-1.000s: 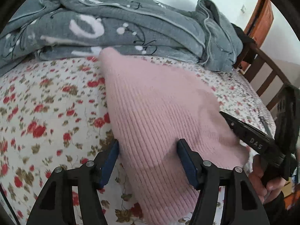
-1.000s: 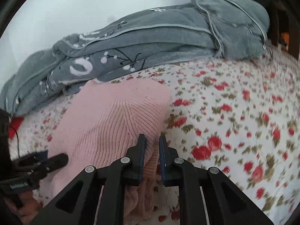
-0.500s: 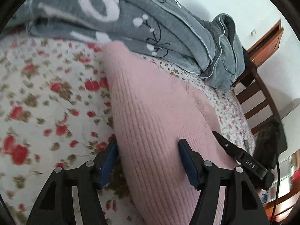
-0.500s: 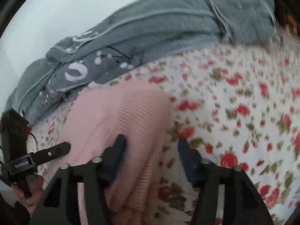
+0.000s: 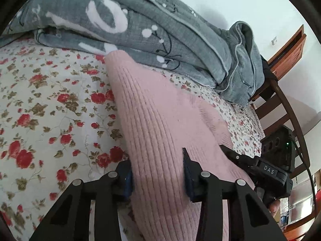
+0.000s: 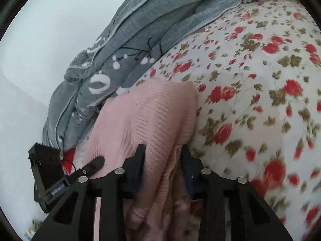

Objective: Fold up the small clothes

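A pink ribbed knit garment (image 5: 160,120) lies folded on the floral bedsheet (image 5: 50,110), its far corner touching the grey blanket. My left gripper (image 5: 157,172) is open, its jaws straddling the garment's near left edge. The right gripper's finger (image 5: 240,158) shows at the garment's right edge. In the right wrist view the garment (image 6: 152,116) lies bunched, and my right gripper (image 6: 162,160) is open with its jaws around the garment's near right edge. The left gripper (image 6: 90,166) shows at the lower left there.
A rumpled grey blanket (image 5: 160,26) with white patterns is piled along the back of the bed against the wall; it also shows in the right wrist view (image 6: 150,30). A wooden bed rail (image 5: 280,104) stands at the right. The floral sheet (image 6: 260,100) spreads to the right.
My right gripper was shut on the garment's edge and has opened, its jaws now around the fabric. Both grippers have tilted and come closer to the garment. The left gripper stays open.
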The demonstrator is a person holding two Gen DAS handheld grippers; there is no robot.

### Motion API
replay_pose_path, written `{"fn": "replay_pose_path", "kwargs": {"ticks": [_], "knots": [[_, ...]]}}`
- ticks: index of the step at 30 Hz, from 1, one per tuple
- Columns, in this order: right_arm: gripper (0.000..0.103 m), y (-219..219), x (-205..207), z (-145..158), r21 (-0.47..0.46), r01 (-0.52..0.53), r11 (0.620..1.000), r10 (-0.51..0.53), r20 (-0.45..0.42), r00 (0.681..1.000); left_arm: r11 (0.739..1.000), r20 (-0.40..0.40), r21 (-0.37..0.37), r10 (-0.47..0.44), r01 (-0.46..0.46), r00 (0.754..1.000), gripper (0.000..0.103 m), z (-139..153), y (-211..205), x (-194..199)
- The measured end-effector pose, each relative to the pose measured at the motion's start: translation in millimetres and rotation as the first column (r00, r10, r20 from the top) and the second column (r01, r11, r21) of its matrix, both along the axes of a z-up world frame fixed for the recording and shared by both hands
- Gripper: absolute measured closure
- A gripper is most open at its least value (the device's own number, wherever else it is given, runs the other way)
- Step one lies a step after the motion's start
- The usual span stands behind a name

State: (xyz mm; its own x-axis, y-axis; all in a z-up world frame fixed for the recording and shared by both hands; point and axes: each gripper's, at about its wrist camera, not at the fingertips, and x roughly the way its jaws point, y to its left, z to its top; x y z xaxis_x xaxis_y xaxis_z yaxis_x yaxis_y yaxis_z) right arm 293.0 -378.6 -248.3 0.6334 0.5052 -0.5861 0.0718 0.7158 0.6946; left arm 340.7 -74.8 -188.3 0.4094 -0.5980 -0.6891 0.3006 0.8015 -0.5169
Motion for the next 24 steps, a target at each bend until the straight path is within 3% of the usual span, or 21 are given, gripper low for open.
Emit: {"fn": "replay_pose_path", "kwargs": {"ticks": [3,10,14,16,18,20,24], "knots": [[0.074,24,-13,18,-0.065,0.01,0.998,-0.009,0.01,1.0,1.0,0.018,-0.004,0.012,-0.012,1.0,0.066,13,17,-15],[0.075,101,-31,41,-0.011,-0.12,0.993,0.12,0.068,0.99,0.994,0.054,0.034,0.105,-0.107,0.993,0.065,40,104,-41],[0.075,142,-35,33,-0.049,-0.182,0.982,0.186,0.088,0.979,0.988,0.009,0.07,0.139,-0.14,0.99,0.064,22,132,-47],[0.076,153,-32,17,-0.105,-0.174,0.979,0.183,0.074,0.98,0.984,-0.019,0.1,0.15,-0.147,0.989,0.054,5,136,-48],[0.074,149,-31,5,-0.098,-0.165,0.981,0.174,0.09,0.981,0.98,0.035,0.126,0.15,-0.153,0.988,0.045,-4,134,-53],[0.074,136,-28,3,-0.053,-0.137,0.989,0.141,0.075,0.987,0.976,0.107,0.156,0.138,-0.154,0.985,0.045,-3,129,-61],[0.072,121,-29,19,-0.149,-0.067,0.987,0.079,0.074,0.994,0.96,0.184,0.21,0.148,-0.186,0.972,0.034,-6,121,-68]]}}
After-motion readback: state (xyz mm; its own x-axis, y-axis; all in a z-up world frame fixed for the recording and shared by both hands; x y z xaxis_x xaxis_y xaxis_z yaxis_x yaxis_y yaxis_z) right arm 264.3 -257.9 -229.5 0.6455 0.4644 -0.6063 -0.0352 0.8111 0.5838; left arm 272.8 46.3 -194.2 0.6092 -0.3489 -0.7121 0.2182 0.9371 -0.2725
